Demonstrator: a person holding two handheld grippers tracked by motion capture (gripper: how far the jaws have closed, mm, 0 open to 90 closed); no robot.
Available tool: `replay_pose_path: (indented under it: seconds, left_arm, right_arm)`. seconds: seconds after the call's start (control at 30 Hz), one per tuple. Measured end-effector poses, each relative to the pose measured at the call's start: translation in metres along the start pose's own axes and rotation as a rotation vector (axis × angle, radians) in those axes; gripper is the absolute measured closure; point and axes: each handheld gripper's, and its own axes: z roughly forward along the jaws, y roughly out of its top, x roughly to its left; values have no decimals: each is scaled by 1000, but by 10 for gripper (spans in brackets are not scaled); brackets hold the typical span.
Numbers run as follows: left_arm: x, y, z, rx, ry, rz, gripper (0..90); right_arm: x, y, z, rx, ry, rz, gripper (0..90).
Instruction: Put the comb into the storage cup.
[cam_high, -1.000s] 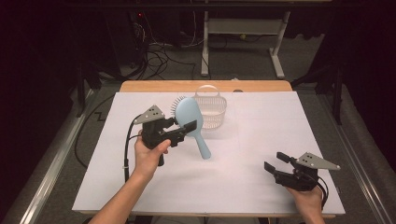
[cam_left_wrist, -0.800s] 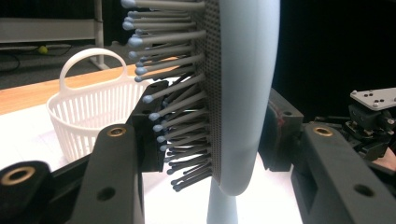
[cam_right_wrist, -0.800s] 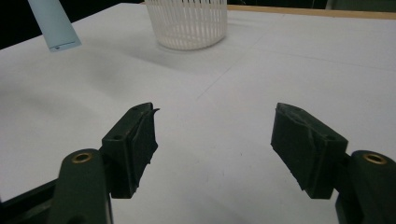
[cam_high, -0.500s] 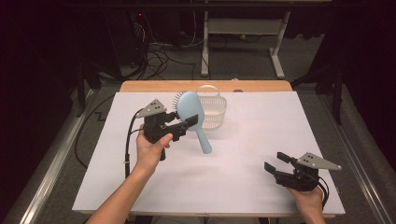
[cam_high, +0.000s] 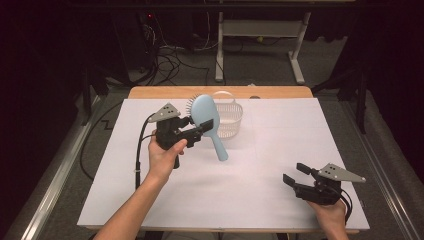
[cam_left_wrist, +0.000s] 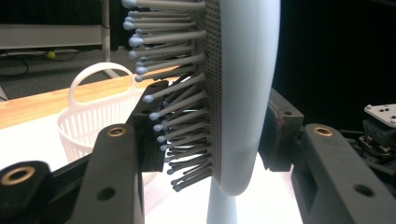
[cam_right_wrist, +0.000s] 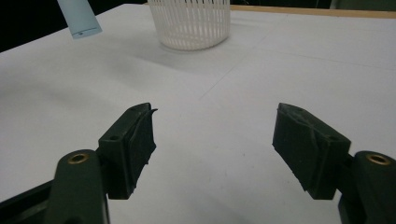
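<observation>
We hold a pale blue hairbrush (cam_high: 208, 122) in our left gripper (cam_high: 196, 134), jaws clenched on its head, one pad against the bristles (cam_left_wrist: 180, 100), the other on the smooth back. The brush hangs above the white table (cam_high: 260, 200), handle slanting down toward 5 o'clock. A white basket (cam_high: 229, 117) sits just behind it at 1 o'clock. Our right gripper (cam_high: 295, 175) rests low at the table's 4 o'clock, jaws released, holding nothing.

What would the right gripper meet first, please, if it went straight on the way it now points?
Probably the white basket: the right gripper has open jaws and bare white table ahead. The hairbrush handle hangs left of that line. Depth is hard to judge.
</observation>
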Motion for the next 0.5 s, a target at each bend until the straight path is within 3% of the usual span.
replay_pose_path:
  seconds: [0.5]
  left_arm:
    - [-4,17,17,25,10,52,517]
  right_arm:
    - [-1,0,-1,2,-1,9,295]
